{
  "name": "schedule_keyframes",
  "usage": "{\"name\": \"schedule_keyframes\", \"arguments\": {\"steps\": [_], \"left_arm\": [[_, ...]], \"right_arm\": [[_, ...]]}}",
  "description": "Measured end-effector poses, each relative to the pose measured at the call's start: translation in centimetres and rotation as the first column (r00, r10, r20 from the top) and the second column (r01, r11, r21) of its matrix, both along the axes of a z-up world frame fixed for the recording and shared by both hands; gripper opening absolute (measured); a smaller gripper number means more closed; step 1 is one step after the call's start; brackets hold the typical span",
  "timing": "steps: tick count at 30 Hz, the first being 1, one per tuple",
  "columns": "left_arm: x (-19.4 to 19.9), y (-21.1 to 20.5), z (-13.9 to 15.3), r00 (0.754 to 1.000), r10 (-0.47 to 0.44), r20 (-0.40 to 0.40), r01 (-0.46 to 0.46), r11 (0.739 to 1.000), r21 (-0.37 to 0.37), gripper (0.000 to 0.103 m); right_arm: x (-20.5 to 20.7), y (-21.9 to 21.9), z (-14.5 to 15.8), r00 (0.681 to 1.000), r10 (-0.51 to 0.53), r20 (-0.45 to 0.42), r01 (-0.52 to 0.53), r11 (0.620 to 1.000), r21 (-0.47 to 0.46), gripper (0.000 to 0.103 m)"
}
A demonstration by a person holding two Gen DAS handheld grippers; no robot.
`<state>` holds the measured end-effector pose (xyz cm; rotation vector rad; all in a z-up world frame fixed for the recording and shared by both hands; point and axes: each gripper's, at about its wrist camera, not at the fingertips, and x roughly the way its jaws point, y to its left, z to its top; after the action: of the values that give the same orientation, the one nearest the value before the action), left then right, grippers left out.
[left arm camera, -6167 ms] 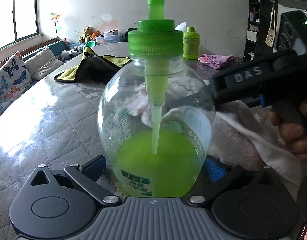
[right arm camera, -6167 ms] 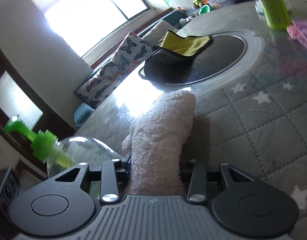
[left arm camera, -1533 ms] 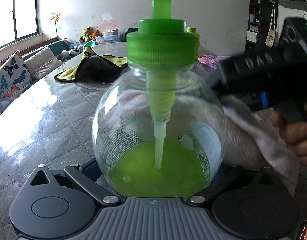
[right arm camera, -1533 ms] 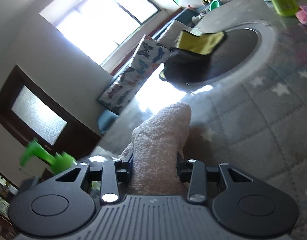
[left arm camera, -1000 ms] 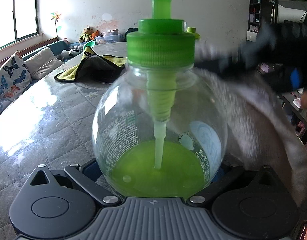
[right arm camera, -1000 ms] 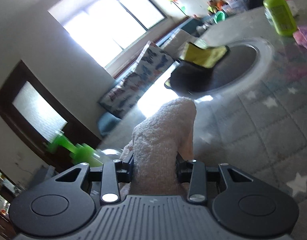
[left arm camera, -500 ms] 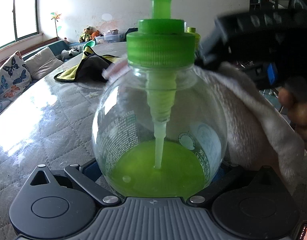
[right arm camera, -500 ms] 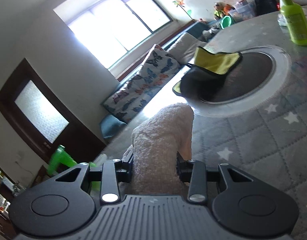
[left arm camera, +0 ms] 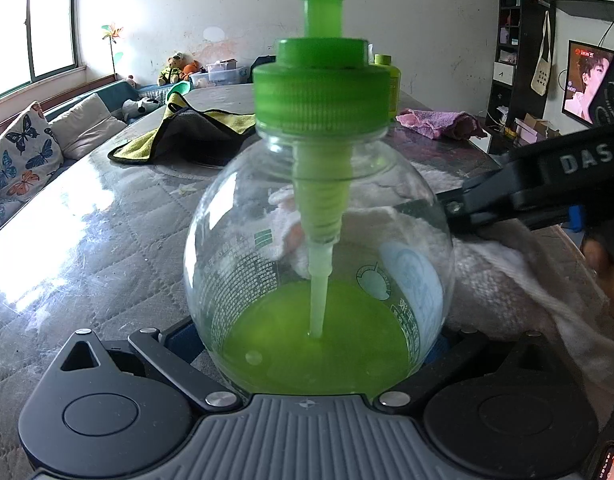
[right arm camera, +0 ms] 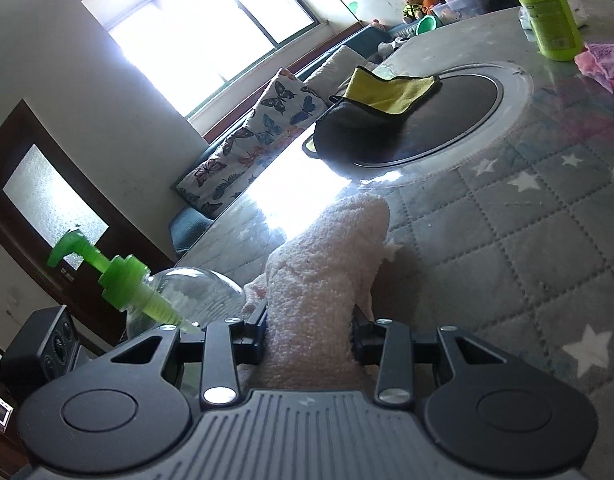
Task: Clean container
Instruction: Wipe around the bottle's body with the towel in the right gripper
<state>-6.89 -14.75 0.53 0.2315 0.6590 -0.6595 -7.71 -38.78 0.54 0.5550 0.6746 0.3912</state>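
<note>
Gripping a round clear pump bottle (left arm camera: 319, 264) low on its body, the left gripper (left arm camera: 307, 344) has its blue-padded fingers (left arm camera: 179, 340) pressed on either side of the glassy belly, bottle upright on the quilted table (left arm camera: 107, 240). Bright green liquid fills the bottom part, dip tube running down into it, green screw cap (left arm camera: 321, 84) and pump neck on top, nozzle cut off by the frame edge. Printed label text on the left of the body, pale blue sticker on the right.

Right gripper (right arm camera: 309, 328) pinches a pale pink fluffy towel (right arm camera: 323, 280), jaws nearly together on the bunched cloth, which sticks forward past the fingers. In the left wrist view that gripper comes in from the right with "DAS" on its black finger, towel (left arm camera: 507, 280) draped under it and lying against the far right side of the bottle; cloth shows through the glass. Part of a hand (left arm camera: 603, 264) at the right edge.

In the right wrist view the bottle (right arm camera: 187, 300) sits just left of the towel, pump head pointing left.

Further back on the table: yellow and black cloth (left arm camera: 187, 132) on a dark round turntable (right arm camera: 447, 120), green plastic bottle (right arm camera: 549, 16), pink rag (left arm camera: 443, 120). Butterfly cushion (right arm camera: 259, 144) on a sofa by the window
</note>
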Motion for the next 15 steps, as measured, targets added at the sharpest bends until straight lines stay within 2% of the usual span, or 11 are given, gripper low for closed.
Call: {"name": "schedule_keyframes", "arguments": {"steps": [6,10,15], "left_arm": [[-0.2,0.0,0.0,1.000,0.000,0.001,0.000,1.000,0.001,0.103],[0.6,0.1,0.0,1.000,0.000,0.001,0.000,1.000,0.001,0.103],[0.8,0.2,0.1,1.000,0.000,0.001,0.000,1.000,0.001,0.103]], "right_arm": [[-1.6,-0.5,1.2,1.000,0.007,0.029,-0.009,0.999,0.047,0.037],[-2.2,-0.5,2.5,0.996,0.035,0.082,-0.041,0.996,0.076,0.037],[-0.6,0.0,3.4,0.992,0.054,0.110,-0.065,0.994,0.091,0.037]]}}
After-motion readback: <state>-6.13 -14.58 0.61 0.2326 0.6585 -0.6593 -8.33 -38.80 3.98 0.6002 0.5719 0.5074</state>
